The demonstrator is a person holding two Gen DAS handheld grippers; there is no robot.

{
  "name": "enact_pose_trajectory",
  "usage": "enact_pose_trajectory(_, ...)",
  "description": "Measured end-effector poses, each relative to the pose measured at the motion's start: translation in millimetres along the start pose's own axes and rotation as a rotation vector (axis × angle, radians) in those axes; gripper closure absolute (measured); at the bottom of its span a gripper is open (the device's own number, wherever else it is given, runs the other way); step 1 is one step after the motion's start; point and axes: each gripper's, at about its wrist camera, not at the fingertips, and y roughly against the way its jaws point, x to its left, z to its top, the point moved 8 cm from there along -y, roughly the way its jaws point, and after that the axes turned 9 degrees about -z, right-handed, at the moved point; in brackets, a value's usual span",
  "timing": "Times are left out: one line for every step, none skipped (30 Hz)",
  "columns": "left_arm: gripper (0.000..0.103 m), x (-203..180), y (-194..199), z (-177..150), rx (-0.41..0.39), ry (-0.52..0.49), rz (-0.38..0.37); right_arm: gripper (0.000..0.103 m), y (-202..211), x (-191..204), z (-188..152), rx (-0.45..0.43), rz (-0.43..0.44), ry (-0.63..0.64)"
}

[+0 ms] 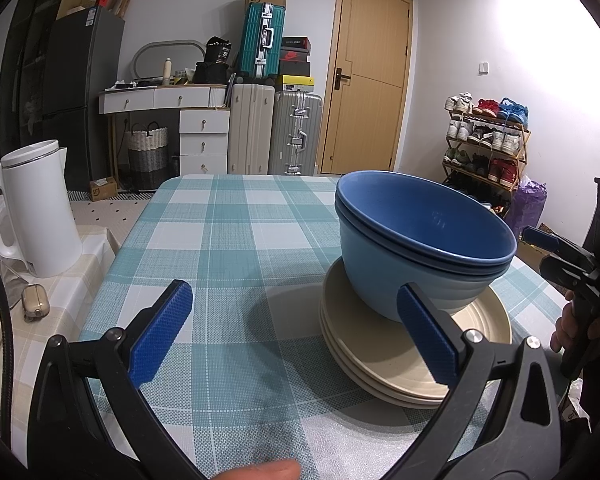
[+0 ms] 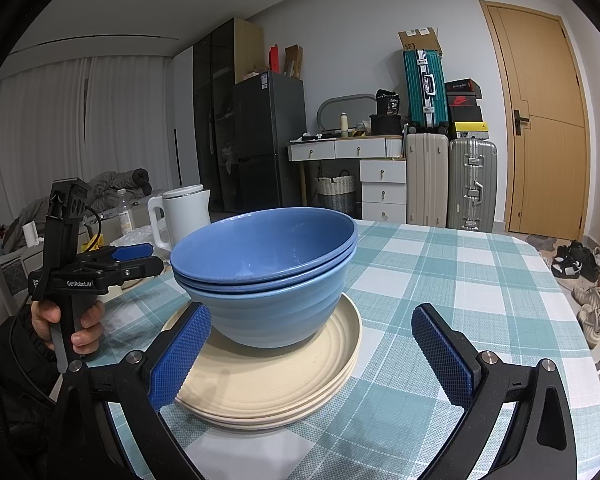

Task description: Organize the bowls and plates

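A: Where do the dishes sit?

B: The blue bowls [image 2: 266, 276] are nested one inside another, and the nest rests on a stack of cream plates [image 2: 284, 384] on the checked tablecloth [image 2: 460, 280]. Bowls inside bowls, on flat plates: I'd judge that's one compact pile, so the sorting looks close to done.

A: And the tongs?

B: The right gripper [image 2: 312, 356] is spread wide and holds nothing; the pile lies just ahead of it, its left pad [image 2: 180, 356] near the plates' rim. The left gripper [image 1: 296, 332] is likewise released, the pile ahead and toward its right finger.

A: Why flank it like that?

B: Probably to steady or shift the pile from both sides. A hand [image 2: 70, 326] grips the left tool's handle.

A: Anything beyond?

B: A white kettle [image 1: 36, 208] stands well off to the left gripper's left, on a neighbouring surface.
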Motion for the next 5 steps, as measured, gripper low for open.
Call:
enact_pose_trajectory(0.001, -0.2, 0.8, 0.3, -0.001, -0.002, -0.001, 0.001, -0.1, 0.0, 0.0, 0.000, -0.001, 0.000)
enact_pose_trajectory(0.001, -0.3, 0.8, 0.4, -0.001, -0.002, -0.001, 0.001, 0.0, 0.0, 0.0, 0.000, -0.001, 0.000)
enact_pose_trajectory(0.001, -0.4, 0.1, 0.4, -0.003, -0.003, -0.002, 0.001, 0.0, 0.0, 0.0, 0.000, -0.001, 0.000)
enact_pose_trajectory(0.001, -0.1, 0.6, 0.5, -0.001, -0.003, 0.000, 0.001, -0.1, 0.0, 0.0, 0.000, -0.001, -0.001)
enact_pose_trajectory(0.001, 0.0, 0.6, 0.4, 0.000, -0.002, 0.001, 0.001, -0.3, -0.2, -0.1, 0.000, -0.001, -0.002)
